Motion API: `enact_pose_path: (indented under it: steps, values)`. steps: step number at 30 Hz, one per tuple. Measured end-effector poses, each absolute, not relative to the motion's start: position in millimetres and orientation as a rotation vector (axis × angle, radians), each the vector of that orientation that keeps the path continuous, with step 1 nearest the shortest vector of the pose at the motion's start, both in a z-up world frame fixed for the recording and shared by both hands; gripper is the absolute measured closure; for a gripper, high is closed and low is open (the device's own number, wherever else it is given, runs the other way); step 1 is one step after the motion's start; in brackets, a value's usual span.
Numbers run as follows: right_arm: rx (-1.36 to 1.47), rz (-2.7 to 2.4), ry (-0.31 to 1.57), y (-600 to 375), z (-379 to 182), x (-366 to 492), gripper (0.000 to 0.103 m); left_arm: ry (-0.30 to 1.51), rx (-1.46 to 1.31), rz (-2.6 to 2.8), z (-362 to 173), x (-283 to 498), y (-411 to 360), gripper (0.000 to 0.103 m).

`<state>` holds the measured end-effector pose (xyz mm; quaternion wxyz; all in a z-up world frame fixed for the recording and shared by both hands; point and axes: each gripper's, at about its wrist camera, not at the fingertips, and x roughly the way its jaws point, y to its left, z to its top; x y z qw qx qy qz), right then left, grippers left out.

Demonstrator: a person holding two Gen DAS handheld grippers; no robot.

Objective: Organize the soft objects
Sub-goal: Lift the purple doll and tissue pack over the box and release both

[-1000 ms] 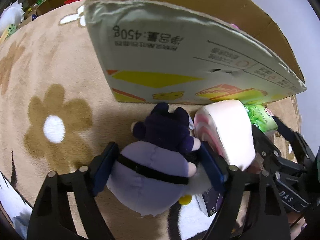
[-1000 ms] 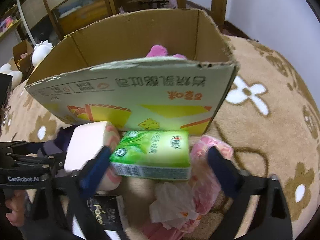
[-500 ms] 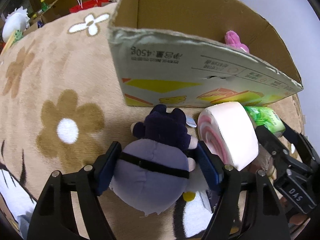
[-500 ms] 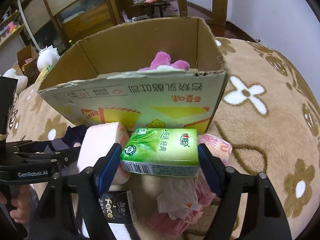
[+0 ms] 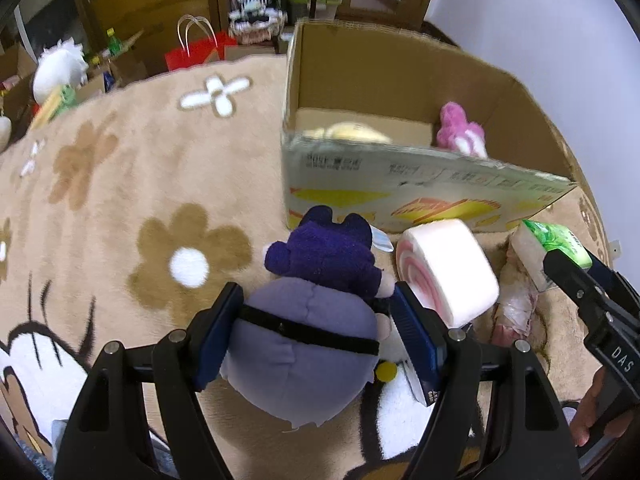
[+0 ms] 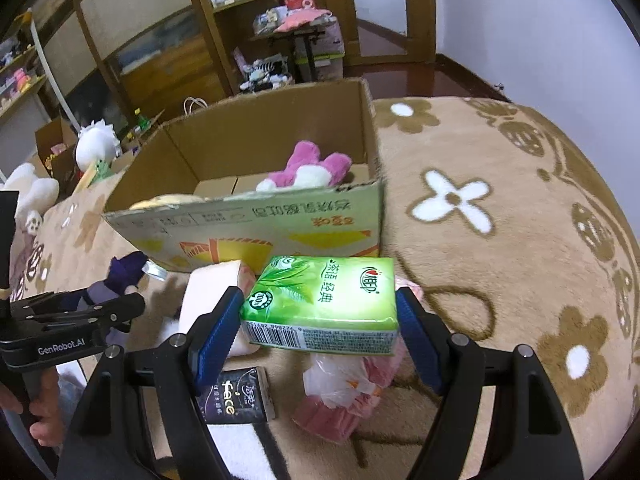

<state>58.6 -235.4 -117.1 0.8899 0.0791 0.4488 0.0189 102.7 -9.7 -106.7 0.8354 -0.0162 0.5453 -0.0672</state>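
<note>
My left gripper point(image 5: 316, 312) is shut on a purple plush toy point(image 5: 308, 340), lifted just above the flowered rug. In my right gripper point(image 6: 318, 304), also shut, a green tissue pack point(image 6: 324, 296) hangs clear of the rug. Both stand just in front of an open cardboard box point(image 5: 400, 184). Inside the box lie a pink plush point(image 6: 308, 168) and a yellowish soft thing point(image 5: 344, 134). A pink-and-white roll point(image 5: 444, 264) rests on the rug between the two grippers.
Under the tissue pack lie a crumpled pink bag point(image 6: 344, 396) and a black pack point(image 6: 236, 396). The beige rug point(image 5: 120, 160) stretches left and right of the box. Beyond its far edge are a red bag point(image 5: 196, 50), a white plush point(image 5: 60, 68) and shelves.
Both grippers have risen with their loads, so the inside of the box now shows. The right jaws closed onto the tissue pack and lifted it off the pink bag.
</note>
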Motion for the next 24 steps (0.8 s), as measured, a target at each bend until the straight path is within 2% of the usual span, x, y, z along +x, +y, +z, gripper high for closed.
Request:
enact_pose_path:
  steps: [18,24]
  values:
    - [0.238,0.052,0.682,-257,-36,12,0.023,0.738,0.006,-0.095,-19,60,-2,0.028]
    - [0.235,0.043,0.584,-258,-19,7,0.023,0.693,0.025,-0.066,-11,60,-2,0.028]
